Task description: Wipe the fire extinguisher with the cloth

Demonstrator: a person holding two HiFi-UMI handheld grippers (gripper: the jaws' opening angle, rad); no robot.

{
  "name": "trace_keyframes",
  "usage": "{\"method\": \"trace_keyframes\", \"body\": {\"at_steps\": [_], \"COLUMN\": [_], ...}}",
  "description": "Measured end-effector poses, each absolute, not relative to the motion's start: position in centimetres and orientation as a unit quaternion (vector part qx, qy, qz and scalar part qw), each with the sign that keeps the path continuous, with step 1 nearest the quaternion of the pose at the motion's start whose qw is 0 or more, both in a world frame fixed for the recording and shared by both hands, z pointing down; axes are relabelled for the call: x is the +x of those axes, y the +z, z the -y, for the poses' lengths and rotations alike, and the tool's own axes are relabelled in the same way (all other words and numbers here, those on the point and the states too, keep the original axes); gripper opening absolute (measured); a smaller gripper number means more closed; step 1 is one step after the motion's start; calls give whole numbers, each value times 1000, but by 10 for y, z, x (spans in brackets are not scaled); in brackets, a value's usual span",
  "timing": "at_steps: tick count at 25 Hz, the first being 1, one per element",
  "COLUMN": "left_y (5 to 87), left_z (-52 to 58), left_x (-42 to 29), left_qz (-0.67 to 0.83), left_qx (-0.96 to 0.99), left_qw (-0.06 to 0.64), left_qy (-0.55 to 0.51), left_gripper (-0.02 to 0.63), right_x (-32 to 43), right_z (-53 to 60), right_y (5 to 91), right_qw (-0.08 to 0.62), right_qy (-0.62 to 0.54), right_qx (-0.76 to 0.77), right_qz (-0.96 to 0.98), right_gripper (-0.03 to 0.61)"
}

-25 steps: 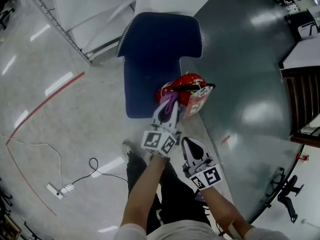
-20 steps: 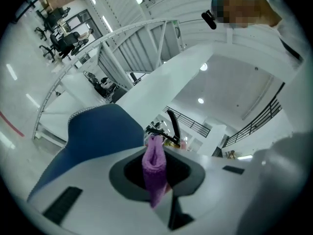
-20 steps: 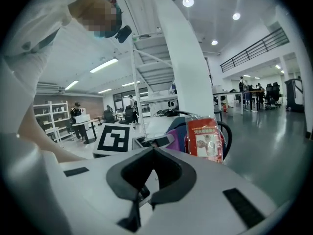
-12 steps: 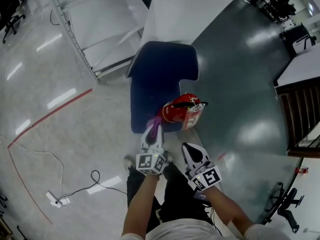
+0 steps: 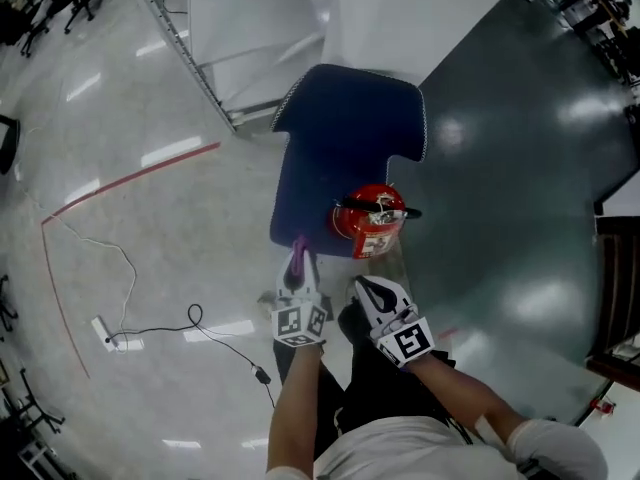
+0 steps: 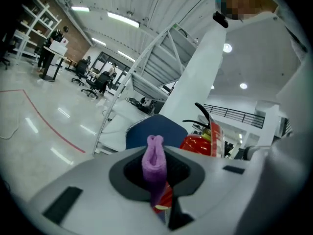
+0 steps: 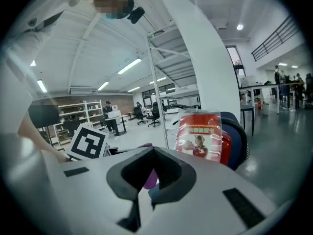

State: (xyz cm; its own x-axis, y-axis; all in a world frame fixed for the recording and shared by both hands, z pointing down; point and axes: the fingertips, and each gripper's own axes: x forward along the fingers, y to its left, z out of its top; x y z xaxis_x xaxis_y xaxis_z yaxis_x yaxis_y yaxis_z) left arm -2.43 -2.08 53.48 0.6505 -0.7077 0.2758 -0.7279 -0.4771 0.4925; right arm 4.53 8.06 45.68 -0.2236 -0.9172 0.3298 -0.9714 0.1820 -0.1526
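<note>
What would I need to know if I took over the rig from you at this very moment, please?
Left hand-held gripper: shut on the folded purple cloth, which pokes out past its tips.
Right hand-held gripper: shut, nothing between the jaws, beside the left one.
Red fire extinguisher with black handle: upright at the edge of the dark blue mat, just ahead of both.
Done: the cloth is in hand, but it is not touching the extinguisher. How much is already wiped cannot be told.
Left: bring the cloth onto the red body and wipe it.
</note>
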Motion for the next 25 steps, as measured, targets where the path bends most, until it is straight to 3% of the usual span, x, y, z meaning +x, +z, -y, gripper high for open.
{"method": "trace_keyframes", "body": {"at_steps": [25], "left_y": [768], "left_z": [12], "left_x": [35], "left_qz": [442], "left_qx": [819], "left_qw": [362], "left_qy": [53], "left_gripper": [51], "right_x": [75], "right_z": [-105], "right_y": [546], "right_qw": [76], "right_qy": [244], "right_qx": [599], "right_qz": [759], "right_gripper": [14]}}
